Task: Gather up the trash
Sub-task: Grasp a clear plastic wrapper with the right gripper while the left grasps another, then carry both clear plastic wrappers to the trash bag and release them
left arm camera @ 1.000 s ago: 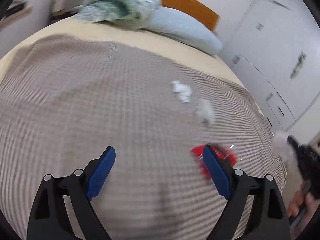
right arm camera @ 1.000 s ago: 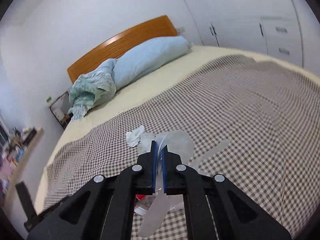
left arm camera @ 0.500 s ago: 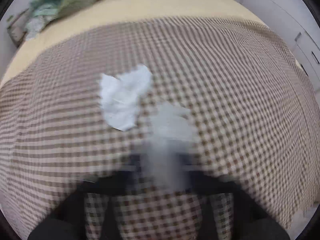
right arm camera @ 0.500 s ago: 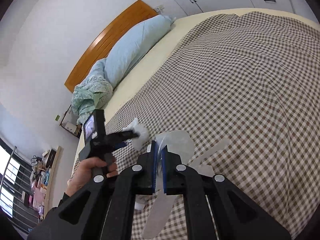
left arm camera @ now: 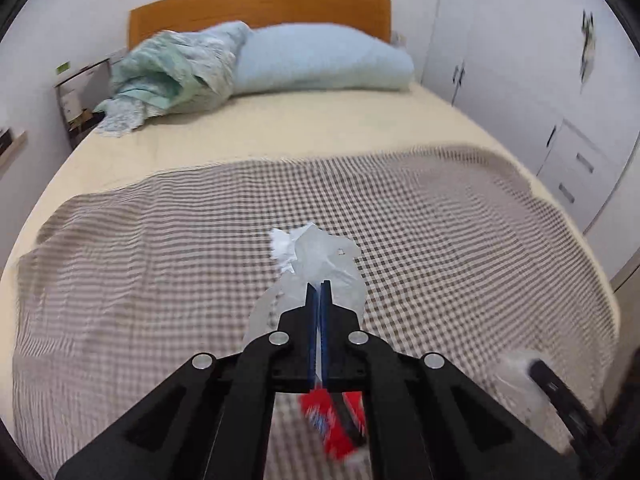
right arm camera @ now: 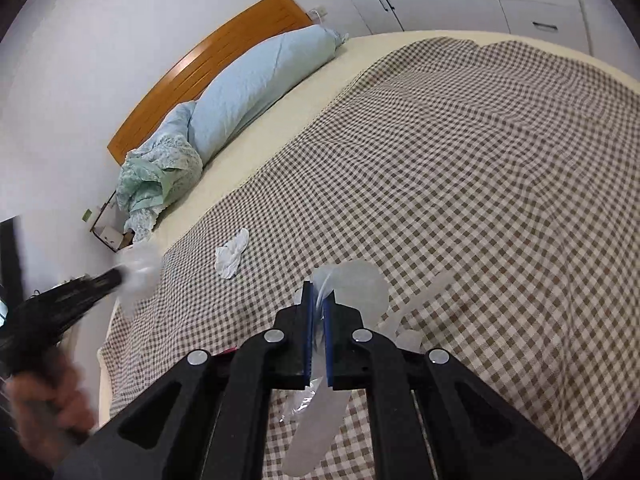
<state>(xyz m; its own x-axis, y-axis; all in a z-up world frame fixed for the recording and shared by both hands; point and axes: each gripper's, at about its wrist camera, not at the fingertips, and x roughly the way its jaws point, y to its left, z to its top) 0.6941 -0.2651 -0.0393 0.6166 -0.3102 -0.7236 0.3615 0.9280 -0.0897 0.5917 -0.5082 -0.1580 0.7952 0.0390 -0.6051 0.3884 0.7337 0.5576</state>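
Note:
My left gripper is shut on a crumpled scrap of clear plastic and holds it above the checked blanket. A white tissue shows just behind the scrap and lies on the blanket as a small crumpled wad. A red wrapper lies blurred under the left gripper. My right gripper is shut on a clear plastic bag that hangs down between its arms. The left gripper appears blurred at the left of the right wrist view, plastic scrap at its tip.
The bed carries a light blue pillow and a bunched green cover below a wooden headboard. White wardrobes stand along the right. A box sits beside the bed. A hand holds the left gripper.
The left gripper went from wide open to shut on the plastic scrap and rose off the blanket. The right gripper stayed shut on the bag and turned slightly.

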